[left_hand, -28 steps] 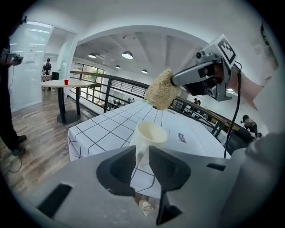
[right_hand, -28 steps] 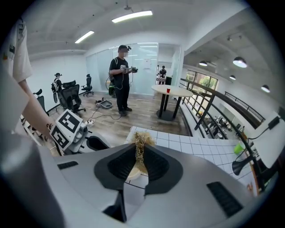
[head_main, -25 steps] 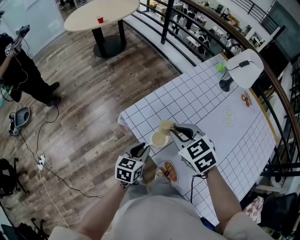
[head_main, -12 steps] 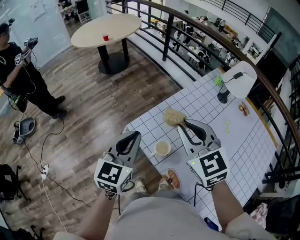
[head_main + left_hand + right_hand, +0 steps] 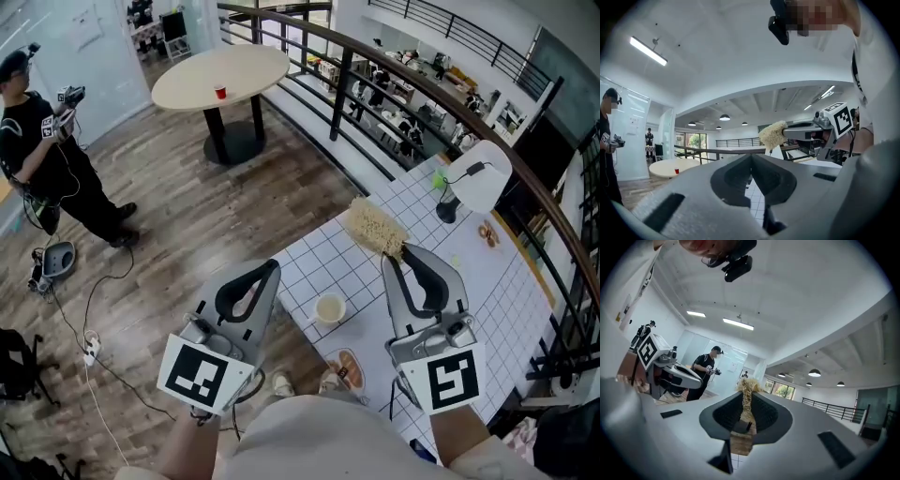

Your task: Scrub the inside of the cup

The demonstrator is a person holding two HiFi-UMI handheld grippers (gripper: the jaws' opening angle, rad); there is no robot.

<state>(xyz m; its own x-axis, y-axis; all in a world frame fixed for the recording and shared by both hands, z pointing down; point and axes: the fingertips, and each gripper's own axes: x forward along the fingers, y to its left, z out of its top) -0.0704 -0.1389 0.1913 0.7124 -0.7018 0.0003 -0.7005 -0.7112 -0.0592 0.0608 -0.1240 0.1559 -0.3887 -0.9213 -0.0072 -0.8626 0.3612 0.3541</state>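
A small cream cup [image 5: 329, 307] stands on the white gridded table [image 5: 323, 258] near its front corner, with neither gripper touching it. My right gripper [image 5: 392, 259] is raised above the table, shut on a straw-coloured fibrous scrubber [image 5: 375, 227] that sticks out past its tips. In the right gripper view the scrubber [image 5: 746, 397] is pinched between the pads. My left gripper [image 5: 270, 270] hangs left of the cup, off the table edge, shut with nothing in it. The left gripper view shows its jaws closed [image 5: 751, 159] and the scrubber [image 5: 772, 134] on the other gripper.
A plate of food [image 5: 344, 367] lies at the table's front edge. A white lamp [image 5: 481, 173] and a green object [image 5: 438, 177] stand at the far end. A dark railing [image 5: 375, 56] runs behind. A person [image 5: 42, 141] stands at left; a round table [image 5: 222, 75] is beyond.
Both grippers have risen toward the camera and away from the cup. The scrubber, at the cup's mouth a second ago, is now lifted up and beyond it. The cup stays put.
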